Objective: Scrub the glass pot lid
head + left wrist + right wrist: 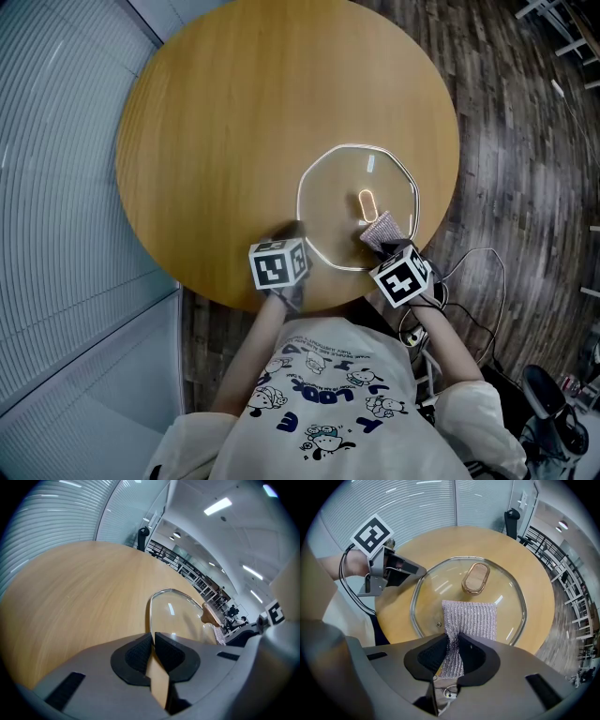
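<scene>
Round wooden table (206,122), probably plank floor (525,141)

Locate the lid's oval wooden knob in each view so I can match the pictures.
Head view: knob right of centre, in the middle of the glass lid, just beyond the silvery scrub pad.
Left gripper view: knob right of centre, across the glass.
Right gripper view: knob above centre, beyond the pad.
Shared landmark: the lid's metal rim.
</scene>
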`<state>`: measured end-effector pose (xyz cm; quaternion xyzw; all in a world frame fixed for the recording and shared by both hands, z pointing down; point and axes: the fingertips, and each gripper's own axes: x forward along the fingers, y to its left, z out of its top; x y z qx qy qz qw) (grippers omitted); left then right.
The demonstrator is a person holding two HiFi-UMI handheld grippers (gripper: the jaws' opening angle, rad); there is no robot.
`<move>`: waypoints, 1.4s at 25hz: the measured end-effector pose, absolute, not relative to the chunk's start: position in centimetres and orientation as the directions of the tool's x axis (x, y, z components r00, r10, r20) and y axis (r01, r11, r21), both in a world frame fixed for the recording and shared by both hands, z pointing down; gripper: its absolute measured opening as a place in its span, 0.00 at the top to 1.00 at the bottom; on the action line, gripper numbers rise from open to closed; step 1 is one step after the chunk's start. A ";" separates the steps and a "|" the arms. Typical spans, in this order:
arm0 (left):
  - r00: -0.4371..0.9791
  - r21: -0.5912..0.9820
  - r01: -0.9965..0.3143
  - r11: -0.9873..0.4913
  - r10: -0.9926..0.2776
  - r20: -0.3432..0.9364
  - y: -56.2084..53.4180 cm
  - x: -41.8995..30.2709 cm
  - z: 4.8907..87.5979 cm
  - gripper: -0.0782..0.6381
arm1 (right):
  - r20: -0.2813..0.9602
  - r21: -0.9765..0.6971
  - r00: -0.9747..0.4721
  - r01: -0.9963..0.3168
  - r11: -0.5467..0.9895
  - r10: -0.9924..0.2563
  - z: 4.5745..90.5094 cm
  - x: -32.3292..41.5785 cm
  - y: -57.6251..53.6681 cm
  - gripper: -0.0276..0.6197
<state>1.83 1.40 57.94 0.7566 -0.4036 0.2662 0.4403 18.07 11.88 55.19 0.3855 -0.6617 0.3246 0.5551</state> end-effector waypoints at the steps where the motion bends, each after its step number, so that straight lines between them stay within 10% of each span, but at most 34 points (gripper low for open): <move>1: 0.533 0.452 -0.845 -0.287 -0.376 0.758 1.4 1.8 58.0 0.85 | 0.985 -0.008 -0.092 -0.874 0.486 -0.149 55.3 17.9 11.9 0.84; 35: 0.536 0.456 -0.843 -0.285 -0.376 0.756 1.1 2.0 57.4 0.85 | 0.948 -0.212 -0.291 -0.876 0.434 -0.125 54.9 11.5 12.1 0.84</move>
